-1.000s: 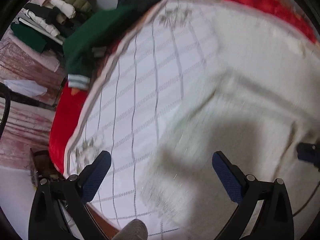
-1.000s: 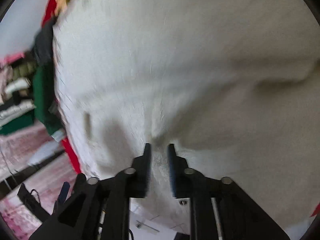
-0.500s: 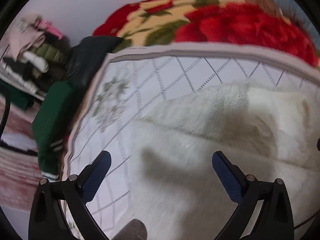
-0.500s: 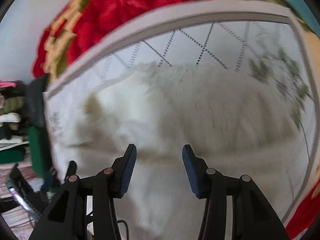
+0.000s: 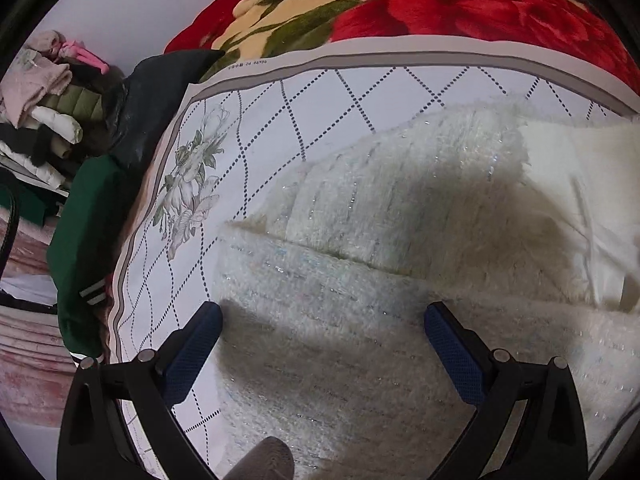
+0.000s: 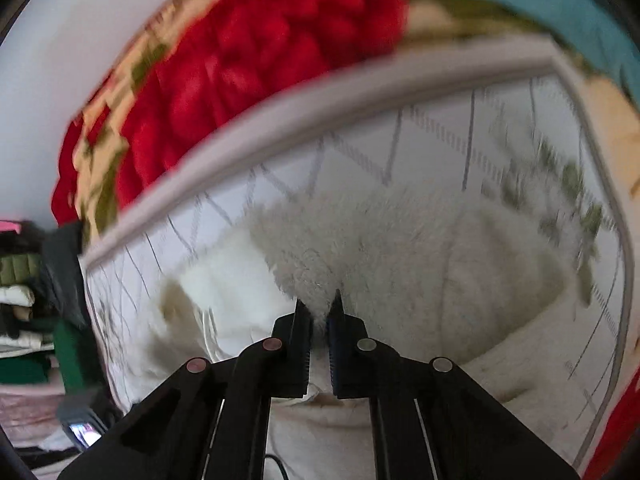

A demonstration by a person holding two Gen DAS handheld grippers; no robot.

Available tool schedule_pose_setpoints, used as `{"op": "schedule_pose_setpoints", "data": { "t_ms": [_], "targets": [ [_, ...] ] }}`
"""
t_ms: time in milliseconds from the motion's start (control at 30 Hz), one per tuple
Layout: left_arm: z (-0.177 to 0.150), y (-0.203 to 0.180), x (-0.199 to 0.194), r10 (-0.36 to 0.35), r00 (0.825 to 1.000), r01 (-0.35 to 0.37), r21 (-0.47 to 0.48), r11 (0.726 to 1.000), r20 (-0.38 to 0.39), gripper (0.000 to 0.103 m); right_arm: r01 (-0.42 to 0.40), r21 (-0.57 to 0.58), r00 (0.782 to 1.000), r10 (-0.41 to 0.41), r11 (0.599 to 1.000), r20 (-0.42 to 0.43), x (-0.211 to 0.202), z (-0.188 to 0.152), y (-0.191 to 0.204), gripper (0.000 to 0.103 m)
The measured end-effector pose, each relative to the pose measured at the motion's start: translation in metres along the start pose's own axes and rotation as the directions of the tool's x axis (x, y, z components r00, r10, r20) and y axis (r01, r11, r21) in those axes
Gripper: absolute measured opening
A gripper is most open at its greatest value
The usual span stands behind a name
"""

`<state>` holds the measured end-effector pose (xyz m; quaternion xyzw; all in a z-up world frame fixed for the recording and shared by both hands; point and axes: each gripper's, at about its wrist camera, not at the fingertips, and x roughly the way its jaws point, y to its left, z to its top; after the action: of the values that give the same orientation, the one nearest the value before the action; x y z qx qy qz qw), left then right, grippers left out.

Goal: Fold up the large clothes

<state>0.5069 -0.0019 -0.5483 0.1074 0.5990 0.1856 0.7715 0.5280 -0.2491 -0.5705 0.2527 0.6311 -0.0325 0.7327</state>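
A large fuzzy white garment [image 5: 400,216] lies on a white quilted sheet [image 5: 304,96] with a dotted diamond pattern. One part is folded over, with a smooth cream lining [image 5: 576,184] showing at the right. My left gripper [image 5: 322,320] is wide open and empty, just above the garment's near edge. In the right wrist view my right gripper [image 6: 319,312] is shut on a fuzzy edge of the same garment [image 6: 420,248], beside the cream lining [image 6: 224,292].
A red floral blanket [image 5: 440,12] lies beyond the sheet. A green jacket [image 5: 88,216] and a dark garment [image 5: 156,96] hang off the bed's left edge. A pile of folded clothes [image 5: 44,92] stands at the far left.
My right gripper let go of the garment, opened, then shut again on its fuzzy edge. My left gripper stayed open and swung over the garment's near edge.
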Motion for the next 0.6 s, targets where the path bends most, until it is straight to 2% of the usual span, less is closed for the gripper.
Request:
{"op": "schedule_pose_setpoints", "data": {
  "t_ms": [67,100,133,167,267,300,367,433,467,533,600],
  "targets": [
    [0.002,0.0,0.0,0.002,1.0,-0.002,-0.002,1.0,-0.002,0.103,-0.002,-0.004,0.999,0.002,1.0,-0.048,0.016,0.015,-0.004,0.008],
    [0.004,0.0,-0.002,0.004,1.0,-0.004,-0.005,1.0,-0.002,0.103,-0.019,-0.012,0.994,0.018,1.0,-0.105,0.029,0.018,-0.006,0.012],
    [0.006,0.003,-0.005,0.002,1.0,-0.002,-0.012,1.0,-0.001,0.103,-0.029,-0.022,0.982,0.024,0.999,-0.188,0.045,0.02,-0.009,0.022],
    [0.008,0.006,-0.009,-0.006,1.0,0.006,-0.024,1.0,0.003,0.103,-0.027,-0.021,0.973,0.021,0.999,-0.228,0.049,0.023,-0.012,0.025],
    [0.013,0.03,-0.032,0.011,0.998,-0.004,-0.107,0.994,0.065,0.103,-0.126,-0.031,0.974,0.117,0.992,-0.193,0.022,0.022,-0.017,0.032],
    [0.015,0.038,-0.038,0.035,0.996,-0.023,-0.133,0.991,0.084,0.103,-0.165,-0.05,0.973,0.154,0.985,-0.17,0.007,0.02,-0.014,0.039],
    [0.017,0.051,-0.043,0.082,0.991,-0.063,-0.176,0.982,0.104,0.103,-0.268,-0.086,0.953,0.251,0.96,-0.169,-0.01,0.013,-0.006,0.042],
    [0.018,0.054,-0.035,0.106,0.991,-0.089,-0.18,0.98,0.085,0.103,-0.405,-0.108,0.893,0.366,0.908,-0.262,-0.003,0.001,0.013,0.043],
    [0.018,0.052,-0.025,0.104,0.993,-0.093,-0.17,0.981,0.058,0.103,-0.46,-0.101,0.85,0.404,0.882,-0.337,0.012,-0.006,0.023,0.043],
    [0.016,0.046,-0.01,0.102,0.994,-0.097,-0.154,0.983,0.024,0.103,-0.491,-0.085,0.796,0.407,0.867,-0.448,0.051,-0.015,0.042,0.043],
    [0.013,0.041,0.001,0.12,0.993,-0.117,-0.126,0.985,0.013,0.103,-0.454,-0.088,0.78,0.348,0.887,-0.52,0.082,-0.027,0.049,0.043]
  ]
}}
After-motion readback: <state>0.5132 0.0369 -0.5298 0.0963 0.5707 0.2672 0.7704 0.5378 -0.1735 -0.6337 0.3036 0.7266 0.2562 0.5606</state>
